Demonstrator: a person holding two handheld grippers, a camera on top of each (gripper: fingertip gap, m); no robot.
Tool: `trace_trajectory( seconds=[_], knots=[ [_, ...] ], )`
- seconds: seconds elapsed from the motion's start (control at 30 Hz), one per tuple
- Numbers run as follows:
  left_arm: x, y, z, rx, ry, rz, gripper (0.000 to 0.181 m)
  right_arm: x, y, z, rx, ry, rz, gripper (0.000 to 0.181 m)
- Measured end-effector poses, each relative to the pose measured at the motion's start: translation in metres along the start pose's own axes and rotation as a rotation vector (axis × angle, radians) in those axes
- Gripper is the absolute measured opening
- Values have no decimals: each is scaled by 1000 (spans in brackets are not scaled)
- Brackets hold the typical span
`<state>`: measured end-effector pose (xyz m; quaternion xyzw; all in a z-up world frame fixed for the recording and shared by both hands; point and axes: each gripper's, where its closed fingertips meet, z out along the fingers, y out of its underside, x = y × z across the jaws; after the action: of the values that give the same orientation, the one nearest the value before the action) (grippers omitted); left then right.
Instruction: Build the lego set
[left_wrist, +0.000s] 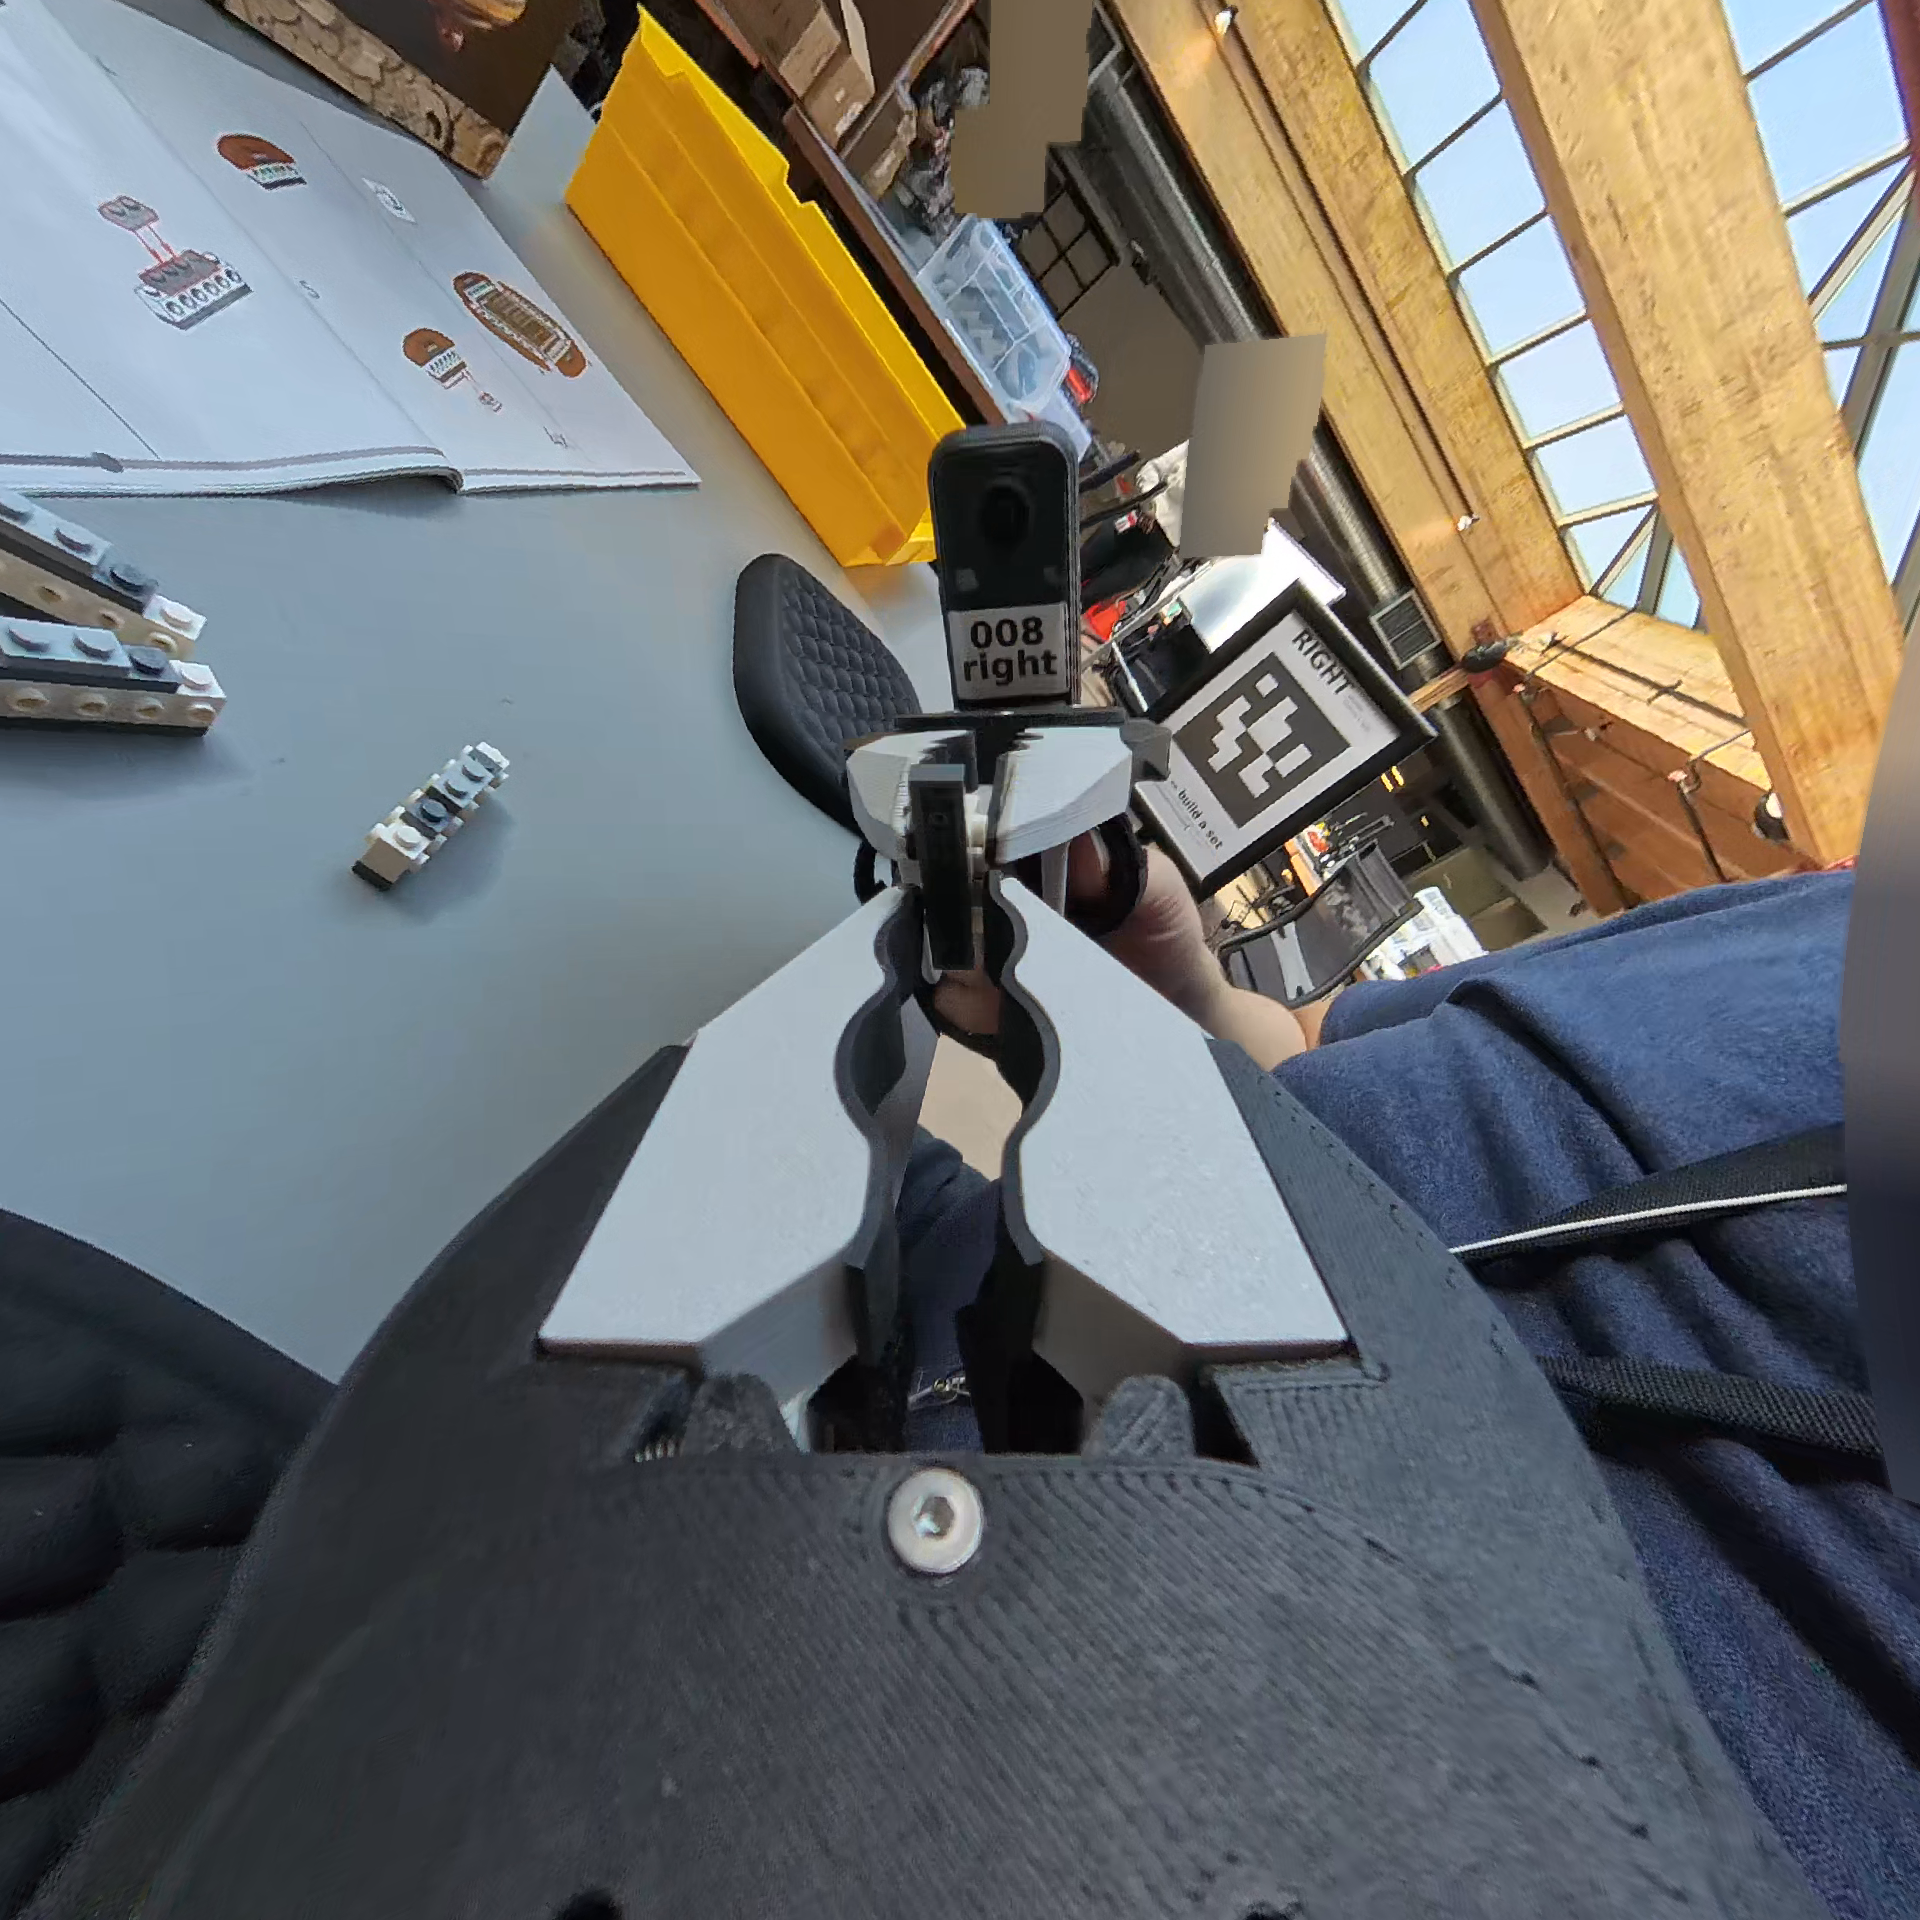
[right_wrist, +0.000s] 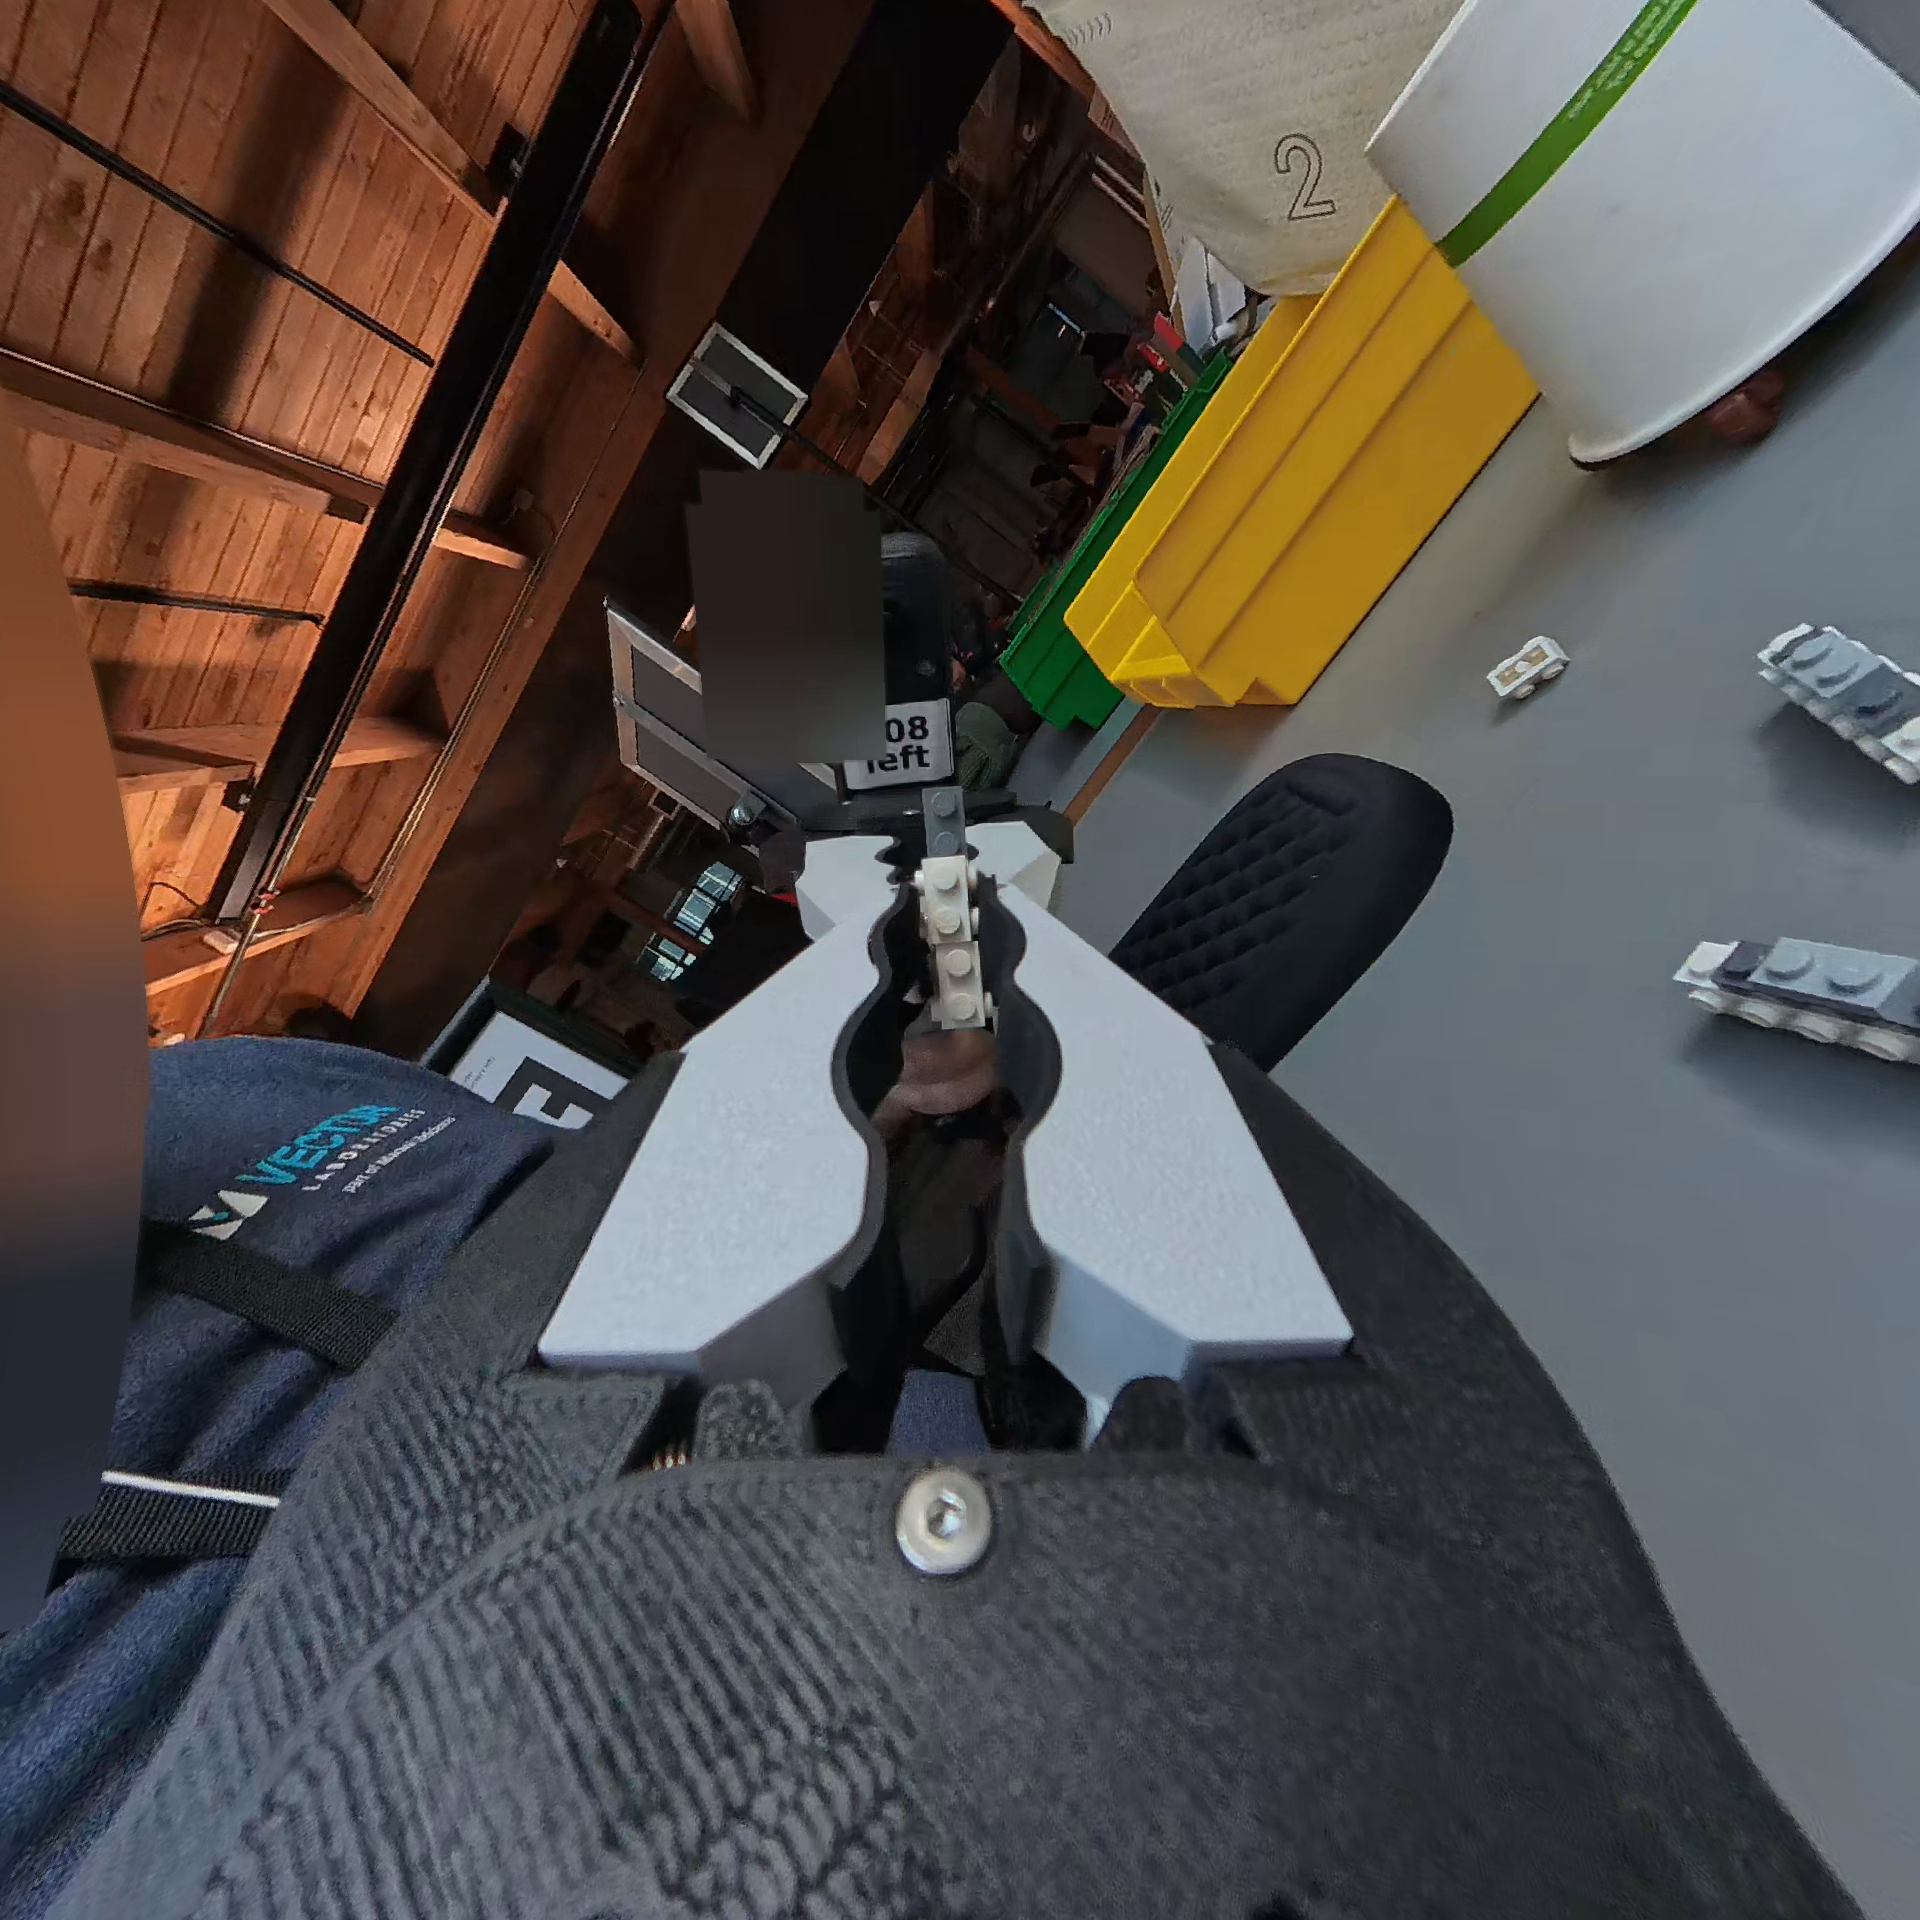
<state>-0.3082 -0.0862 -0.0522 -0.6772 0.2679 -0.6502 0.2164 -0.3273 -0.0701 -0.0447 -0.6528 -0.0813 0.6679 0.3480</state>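
My two grippers face each other tip to tip in the air off the grey table's (left_wrist: 416, 987) near edge. They hold one small lego strip between them. In the left wrist view my left gripper (left_wrist: 961, 914) is shut on the strip (left_wrist: 943, 883), seen edge-on as a dark bar, with the right gripper (left_wrist: 961, 800) closed on its far end. In the right wrist view my right gripper (right_wrist: 951, 904) is shut on the strip's white studded bricks (right_wrist: 958, 956). A dark grey plate (right_wrist: 940, 821) on it reaches into the left gripper (right_wrist: 940, 847).
On the table lie an open instruction booklet (left_wrist: 312, 312), two long grey-and-white assemblies (left_wrist: 94, 675) (left_wrist: 62, 571), a shorter one (left_wrist: 436, 821) and a loose white brick (right_wrist: 1527, 665). Yellow bins (left_wrist: 748, 312), a green bin (right_wrist: 1081, 603), a white bag (right_wrist: 1247, 135) and a white tub (right_wrist: 1662, 229) line the back. A black chair back (left_wrist: 821, 675) stands by the edge. Left tips and right tips are each some 25 centimeters from the white tub (right_wrist: 1662, 229).
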Motion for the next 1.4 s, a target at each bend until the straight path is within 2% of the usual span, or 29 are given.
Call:
trace_trajectory(
  seconds=[0.23,0.47,0.57,0.73,1.07,1.23,1.4],
  knots=[
    [0,25,2,-235,-68,146,9,0,23,-6,-227,-96,66,10],
    [-3,35,6,-313,-83,203,9,0,28,-12,-359,-105,-5,10],
    [0,33,8,-290,-33,143,9,0,25,-12,-390,-100,-46,10],
    [2,27,10,-224,41,56,9,0,21,-11,-389,-119,4,10],
    [8,9,7,-113,70,85,9,-10,8,-6,-401,-99,-25,10],
    [27,-16,4,-47,62,244,9,-37,-12,2,-477,-31,-298,16],
    [67,-56,-1,93,109,510,9,-80,-44,13,-536,26,-593,23]
  ],
)
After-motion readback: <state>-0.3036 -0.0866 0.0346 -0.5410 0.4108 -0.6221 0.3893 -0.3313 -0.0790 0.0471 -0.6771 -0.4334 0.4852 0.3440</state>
